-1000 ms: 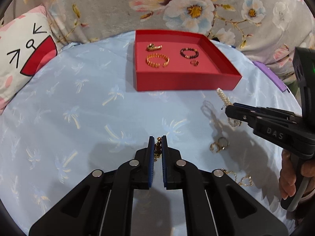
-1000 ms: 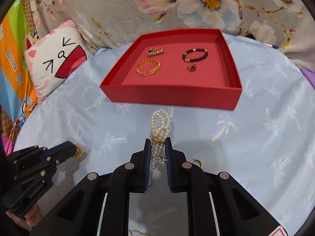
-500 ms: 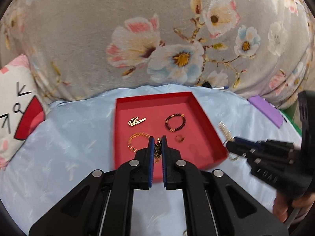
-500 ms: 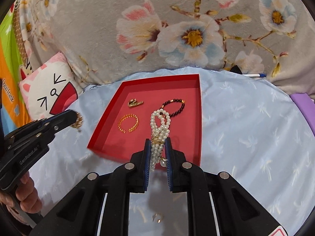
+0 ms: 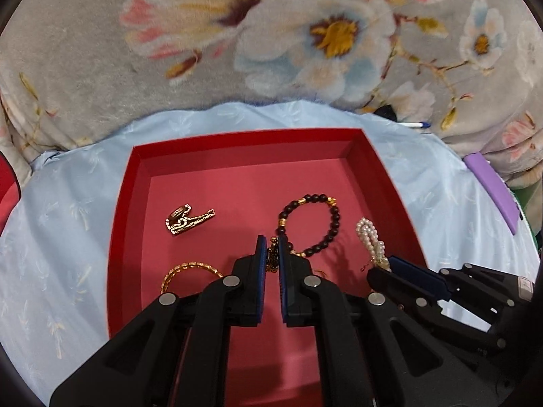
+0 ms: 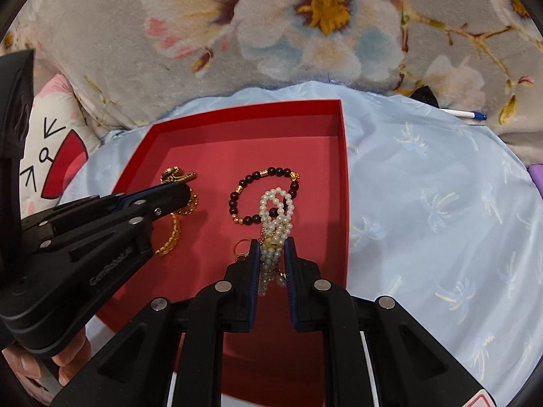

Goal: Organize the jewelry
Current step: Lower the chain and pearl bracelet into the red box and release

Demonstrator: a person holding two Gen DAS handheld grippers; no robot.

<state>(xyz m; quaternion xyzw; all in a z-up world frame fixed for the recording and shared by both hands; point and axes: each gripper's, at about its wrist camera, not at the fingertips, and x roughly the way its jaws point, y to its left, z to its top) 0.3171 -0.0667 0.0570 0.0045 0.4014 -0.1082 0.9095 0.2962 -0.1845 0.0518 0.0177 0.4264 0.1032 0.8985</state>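
Observation:
A red tray [image 5: 125,224] [image 6: 342,183] lies on the light blue cloth. Inside it rest a dark bead bracelet [image 5: 334,224] [image 6: 253,178], a gold open bangle [image 5: 185,269] [image 6: 173,237] and a gold clip-like piece [image 5: 186,220] [image 6: 174,174]. My left gripper [image 5: 271,257] hangs over the tray, shut on a small gold and dark jewelry piece [image 5: 272,256]. My right gripper [image 6: 271,254] is over the tray's right part, shut on a white pearl bracelet [image 6: 276,210] [image 5: 370,240] that dangles from its pads. A small gold ring [image 6: 241,247] lies by the right gripper's left finger.
A grey floral blanket [image 5: 271,34] rises behind the tray. A cat-face cushion [image 6: 47,156] sits at the left, a pen [image 6: 465,113] at the back right and a purple object [image 5: 492,193] at the right edge. A hand [image 6: 68,366] holds the left gripper.
Both grippers travelled from the open cloth toward the tray and now hang over it, each still carrying its jewelry. The tray fills much more of both views.

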